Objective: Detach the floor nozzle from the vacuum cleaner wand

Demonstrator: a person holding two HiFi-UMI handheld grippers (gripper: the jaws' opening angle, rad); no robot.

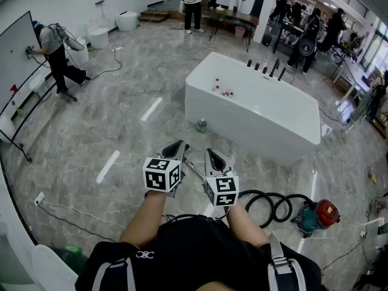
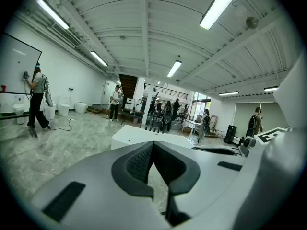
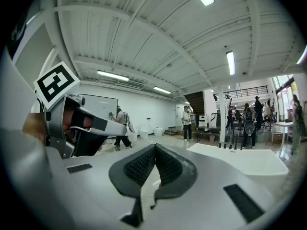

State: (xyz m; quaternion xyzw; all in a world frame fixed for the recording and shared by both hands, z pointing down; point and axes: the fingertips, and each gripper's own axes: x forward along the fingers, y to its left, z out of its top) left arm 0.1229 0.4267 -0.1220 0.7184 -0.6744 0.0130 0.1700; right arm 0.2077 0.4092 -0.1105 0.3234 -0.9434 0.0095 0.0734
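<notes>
I am holding the left gripper (image 2: 153, 150) with its jaws pressed together on nothing, and the right gripper (image 3: 154, 148) is likewise closed and empty. Both are hovering side by side in front of my chest, pointing out over the floor.

A thin grey rod (image 1: 194, 170) is showing between them in the head view. It may be the vacuum wand, but I cannot tell, and I am not seeing the floor nozzle anywhere. The vacuum cleaner's red and teal canister (image 1: 317, 215) is sitting on the floor to my right, its black hose (image 1: 271, 204) looping back toward my feet.

My worry is reaching down blind. With the grippers covering whatever lies below them, I could be clamping the wrong part. I could also be pulling on the nozzle with nothing steadying the wand, which would drag the hose and canister.

Ahead, a long white counter (image 1: 254, 105) is blocking the way, with a small bottle (image 1: 200, 125) on the floor beside it. A white cable (image 1: 66, 213) is trailing at my left, and a person (image 1: 57, 52) is working at a whiteboard well away.
</notes>
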